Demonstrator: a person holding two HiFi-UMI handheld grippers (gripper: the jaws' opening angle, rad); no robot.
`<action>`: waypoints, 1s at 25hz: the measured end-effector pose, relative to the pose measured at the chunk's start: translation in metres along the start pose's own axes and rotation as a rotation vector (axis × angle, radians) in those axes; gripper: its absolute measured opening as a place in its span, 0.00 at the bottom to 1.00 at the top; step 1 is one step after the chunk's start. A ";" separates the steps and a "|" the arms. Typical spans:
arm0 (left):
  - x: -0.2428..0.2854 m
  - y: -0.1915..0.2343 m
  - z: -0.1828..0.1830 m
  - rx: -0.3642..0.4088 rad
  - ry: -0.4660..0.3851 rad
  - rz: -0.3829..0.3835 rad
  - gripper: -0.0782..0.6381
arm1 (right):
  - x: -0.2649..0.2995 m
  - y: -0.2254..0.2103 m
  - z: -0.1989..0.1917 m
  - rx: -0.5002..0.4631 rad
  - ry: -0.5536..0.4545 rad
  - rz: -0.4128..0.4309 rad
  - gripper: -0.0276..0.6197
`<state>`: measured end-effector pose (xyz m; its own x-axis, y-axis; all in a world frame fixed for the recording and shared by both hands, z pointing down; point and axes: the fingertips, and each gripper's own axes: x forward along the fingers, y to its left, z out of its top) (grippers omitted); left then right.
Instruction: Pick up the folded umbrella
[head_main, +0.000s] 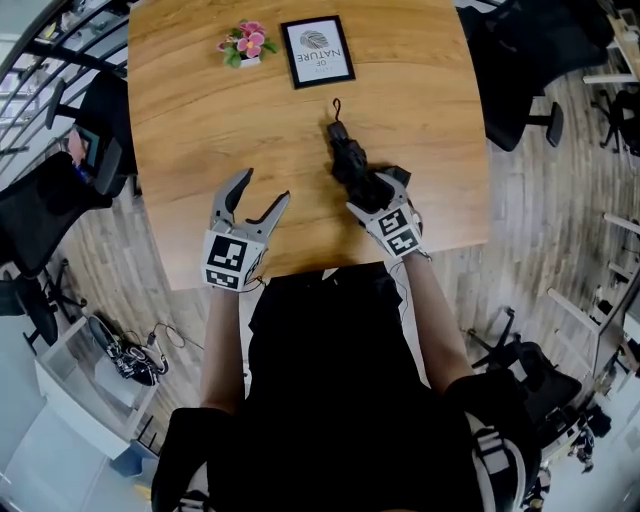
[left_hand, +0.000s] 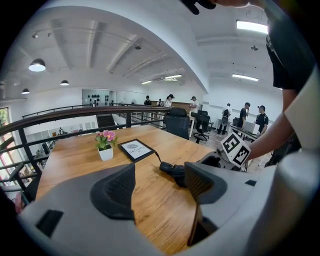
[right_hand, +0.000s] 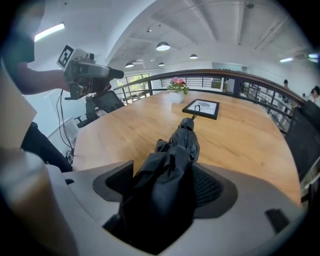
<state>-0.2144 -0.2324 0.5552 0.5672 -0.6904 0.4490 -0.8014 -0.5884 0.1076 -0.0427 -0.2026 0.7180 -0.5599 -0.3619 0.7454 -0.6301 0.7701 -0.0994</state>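
Observation:
The folded black umbrella (head_main: 347, 158) lies lengthwise near the middle of the wooden table (head_main: 200, 120), its wrist loop pointing to the far side. My right gripper (head_main: 375, 190) is shut on its near end; in the right gripper view the dark fabric (right_hand: 175, 160) fills the gap between the right gripper's (right_hand: 165, 187) pads. Whether the umbrella still touches the tabletop I cannot tell. My left gripper (head_main: 265, 185) hovers open and empty to the left of the umbrella (left_hand: 172, 171), near the front edge. Nothing sits between the left gripper's (left_hand: 159, 187) jaws.
A black-framed picture (head_main: 317, 50) and a small pot of pink flowers (head_main: 245, 42) stand at the table's far side. Black office chairs sit off the right (head_main: 520, 60) and left (head_main: 100, 130) edges. A railing borders the far side (right_hand: 220, 75).

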 end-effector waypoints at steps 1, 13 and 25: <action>0.000 0.000 -0.001 -0.001 0.003 -0.001 0.54 | 0.001 -0.001 0.000 0.003 0.003 -0.004 0.62; 0.006 0.003 -0.003 0.003 0.006 -0.034 0.55 | 0.010 -0.015 -0.012 0.072 0.065 -0.066 0.61; 0.014 0.007 -0.004 0.011 0.019 -0.048 0.54 | 0.022 -0.021 -0.021 0.106 0.097 -0.045 0.62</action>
<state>-0.2131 -0.2444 0.5653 0.6015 -0.6530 0.4603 -0.7709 -0.6256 0.1198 -0.0308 -0.2160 0.7503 -0.4781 -0.3383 0.8105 -0.7097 0.6924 -0.1296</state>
